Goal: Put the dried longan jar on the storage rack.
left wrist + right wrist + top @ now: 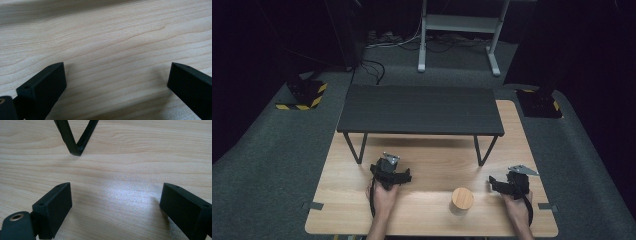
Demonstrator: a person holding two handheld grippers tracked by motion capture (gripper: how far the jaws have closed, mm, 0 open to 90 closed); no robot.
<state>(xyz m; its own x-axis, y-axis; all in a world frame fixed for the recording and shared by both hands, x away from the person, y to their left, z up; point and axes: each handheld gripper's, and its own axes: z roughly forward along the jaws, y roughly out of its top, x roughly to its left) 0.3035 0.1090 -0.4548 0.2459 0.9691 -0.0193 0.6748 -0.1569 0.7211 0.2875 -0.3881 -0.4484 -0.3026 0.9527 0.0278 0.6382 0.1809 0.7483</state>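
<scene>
A small round wooden cylinder (462, 198) stands on the light wooden table (432, 165) near its front edge. My left gripper (389, 171) rests on the table to the cylinder's left, held by a hand. Its jaws are wide apart over bare wood, and the left gripper (116, 75) holds nothing. To the right of the cylinder sits my right gripper (512, 182), a short way off. The right gripper (116, 195) is open too, with bare tabletop between its black jaws and a V-shaped black shelf leg (75, 137) ahead of it.
A low black shelf (419, 109) on thin V-shaped legs spans the back half of the table. Grey carpet surrounds the table. A white metal stand (459, 30) and cables lie on the floor behind.
</scene>
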